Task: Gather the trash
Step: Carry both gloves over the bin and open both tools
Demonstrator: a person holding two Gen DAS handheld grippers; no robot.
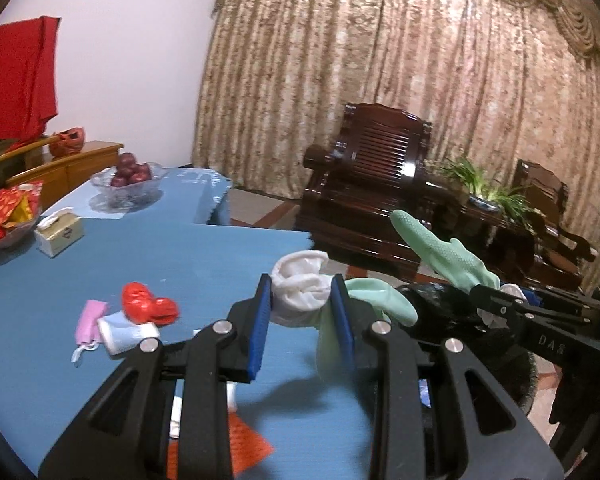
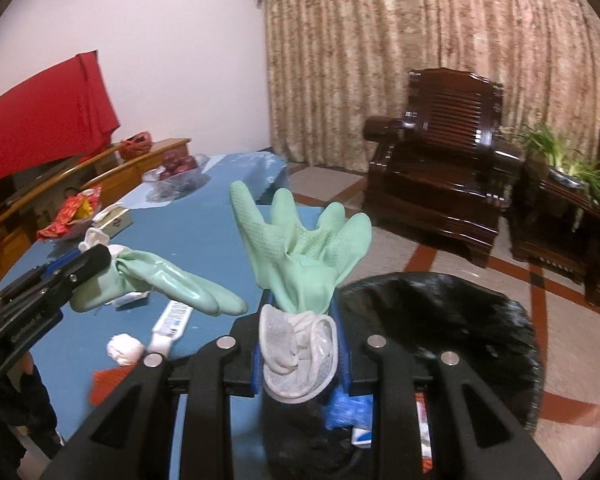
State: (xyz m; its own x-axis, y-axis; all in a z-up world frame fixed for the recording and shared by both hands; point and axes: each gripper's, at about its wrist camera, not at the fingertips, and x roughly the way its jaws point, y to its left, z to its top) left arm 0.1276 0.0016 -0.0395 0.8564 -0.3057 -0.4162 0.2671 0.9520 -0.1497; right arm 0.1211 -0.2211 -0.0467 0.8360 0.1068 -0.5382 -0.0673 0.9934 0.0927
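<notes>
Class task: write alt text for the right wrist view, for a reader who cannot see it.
The right gripper clamps the white cuff of a green rubber glove above a black trash bag. To its left, the left gripper holds a second green glove over a blue table scattered with litter.

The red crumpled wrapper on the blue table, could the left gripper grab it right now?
Probably not yet: the left gripper is already shut on a green rubber glove. The red wrapper lies uncovered on the table, so the path looks free once the glove is dropped.
</notes>
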